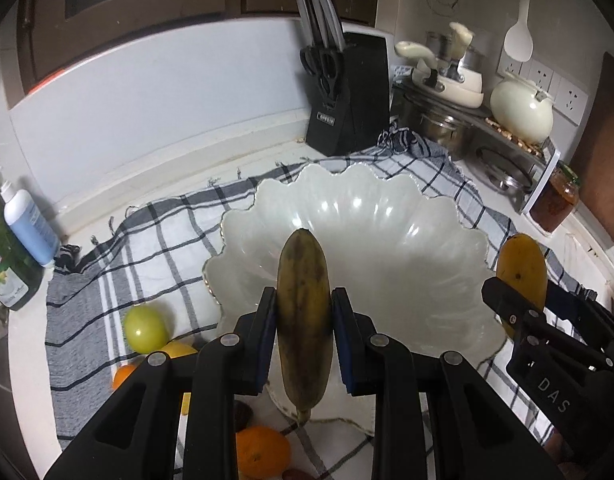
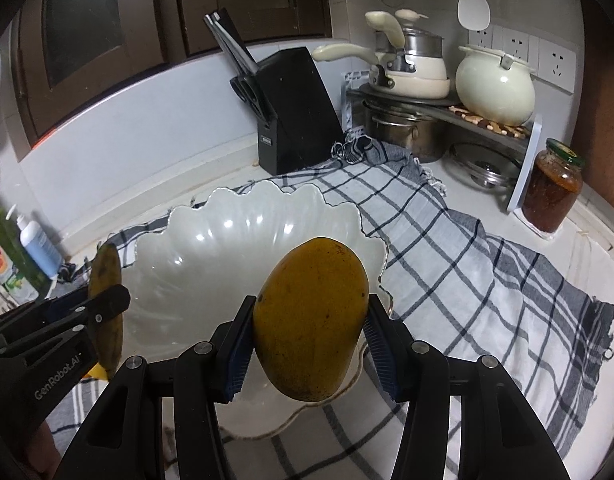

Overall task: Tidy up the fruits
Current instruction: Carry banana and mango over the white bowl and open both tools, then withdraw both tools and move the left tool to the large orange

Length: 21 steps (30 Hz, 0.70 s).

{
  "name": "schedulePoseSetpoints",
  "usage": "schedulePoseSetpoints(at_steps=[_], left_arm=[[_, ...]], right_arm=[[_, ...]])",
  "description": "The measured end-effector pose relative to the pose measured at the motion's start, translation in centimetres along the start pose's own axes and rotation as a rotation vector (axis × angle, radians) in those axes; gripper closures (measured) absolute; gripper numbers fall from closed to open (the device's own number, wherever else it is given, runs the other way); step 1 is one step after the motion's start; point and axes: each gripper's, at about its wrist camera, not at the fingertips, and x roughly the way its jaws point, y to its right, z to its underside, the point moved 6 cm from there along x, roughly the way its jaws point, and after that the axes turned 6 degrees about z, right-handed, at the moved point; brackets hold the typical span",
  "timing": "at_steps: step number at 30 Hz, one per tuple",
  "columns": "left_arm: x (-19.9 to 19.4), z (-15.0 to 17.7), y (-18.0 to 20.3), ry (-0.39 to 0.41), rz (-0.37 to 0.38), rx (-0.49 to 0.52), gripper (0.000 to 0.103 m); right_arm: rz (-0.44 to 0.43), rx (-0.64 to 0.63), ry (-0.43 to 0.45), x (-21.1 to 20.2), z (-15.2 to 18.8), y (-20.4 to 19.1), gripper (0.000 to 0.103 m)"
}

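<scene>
Left claw point(image 1: 303, 336) grips a dark mango point(image 1: 305, 320), right claw point(image 2: 309, 330) grips a yellow mango point(image 2: 312, 316), both over the scalloped bowl point(image 2: 211, 248) rim; "GenRobot.AI" is printed on the left claw.

You face a white tabletop point(image 2: 579, 248) set against a pale backsplash point(image 1: 147, 112), with dark wooden cabinets point(image 2: 107, 20) above it. At the tabletop's far edge a black knife block point(image 2: 295, 120) stands by a metal rack point(image 2: 467, 120) of pots. Wall sockets point(image 2: 523, 52) and a hanging white spatula point(image 2: 473, 0) fill the right corner. The light is dim.
</scene>
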Motion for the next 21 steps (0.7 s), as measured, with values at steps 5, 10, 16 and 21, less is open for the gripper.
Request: schedulePoseSetpoints(at_steps=[5, 10, 16, 21], left_arm=[[1.3, 0.0, 0.1, -0.012, 0.000, 0.005, 0.077], [2.6, -0.1, -0.2, -0.040, -0.007, 0.003, 0.076], [1.9, 0.0, -0.6, -0.020, -0.031, 0.010, 0.052], [0.7, 0.1, -1.1, -0.001, -0.051, 0.010, 0.041]], right_arm=[[-0.013, 0.002, -0.034, 1.4, 0.2, 0.0, 0.050], [-0.013, -0.005, -0.066, 2.6, 0.3, -0.2, 0.050], [-0.008, 0.012, -0.058, 2.4, 0.3, -0.1, 0.032], [0.044, 0.002, 0.013, 0.4, -0.7, 0.0, 0.021]])
